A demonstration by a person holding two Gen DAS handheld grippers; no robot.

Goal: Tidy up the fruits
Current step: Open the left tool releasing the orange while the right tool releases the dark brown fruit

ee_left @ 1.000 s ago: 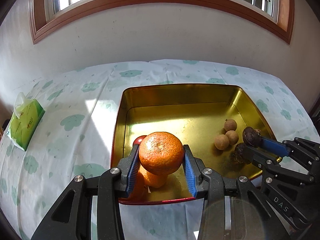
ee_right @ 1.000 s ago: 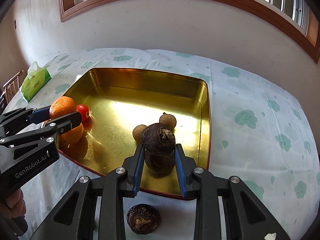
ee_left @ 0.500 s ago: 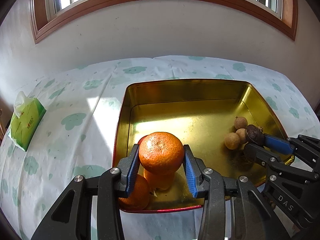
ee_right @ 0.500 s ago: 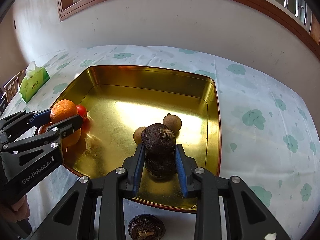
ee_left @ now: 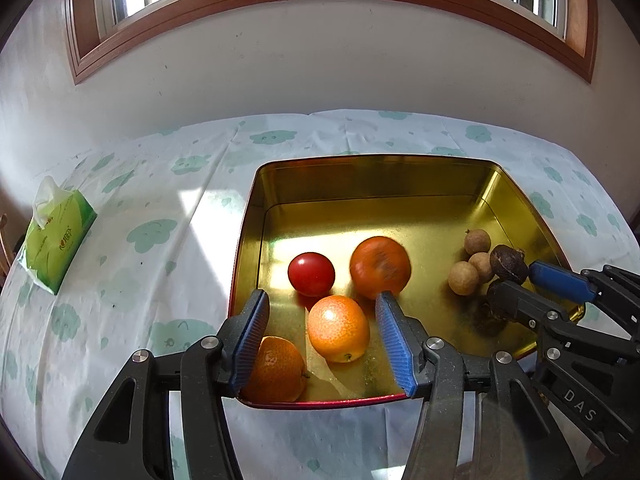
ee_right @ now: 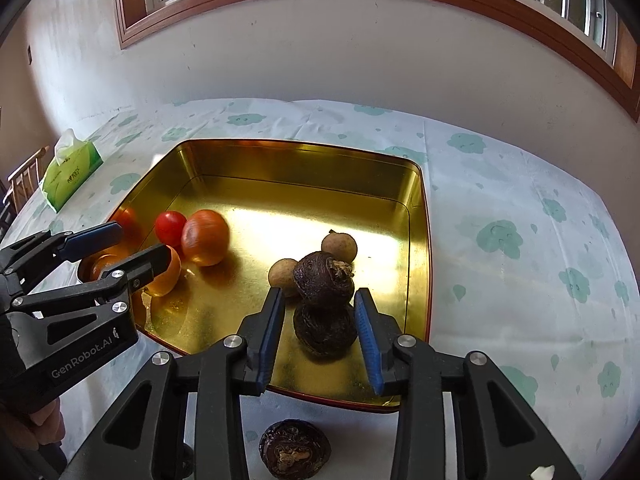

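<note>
A gold tray [ee_left: 376, 184] [ee_right: 304, 160] lies on the flowered cloth. My left gripper [ee_left: 322, 320] [ee_right: 132, 246] is open above the tray's near left part. A blurred orange [ee_left: 380, 266] [ee_right: 205, 237] lies in the tray beyond it, beside a red tomato [ee_left: 311, 273] [ee_right: 170, 227]. Two more oranges [ee_left: 338, 327] [ee_left: 276, 368] lie near the front rim. My right gripper [ee_right: 320, 312] [ee_left: 516, 284] is open around a dark brown fruit [ee_right: 323, 280] whose reflection shows below it in the tray floor. Small tan fruits [ee_left: 463, 277] [ee_right: 339, 245] lie beside it.
Another dark brown fruit [ee_right: 295, 448] lies on the cloth in front of the tray. A green tissue pack [ee_left: 56, 236] [ee_right: 70, 174] sits at the far left of the table. A wall and window stand behind the table.
My left gripper opened and let go of the orange, which now moves in the tray. My right gripper opened around the dark brown fruit. Both grippers moved deeper over the tray.
</note>
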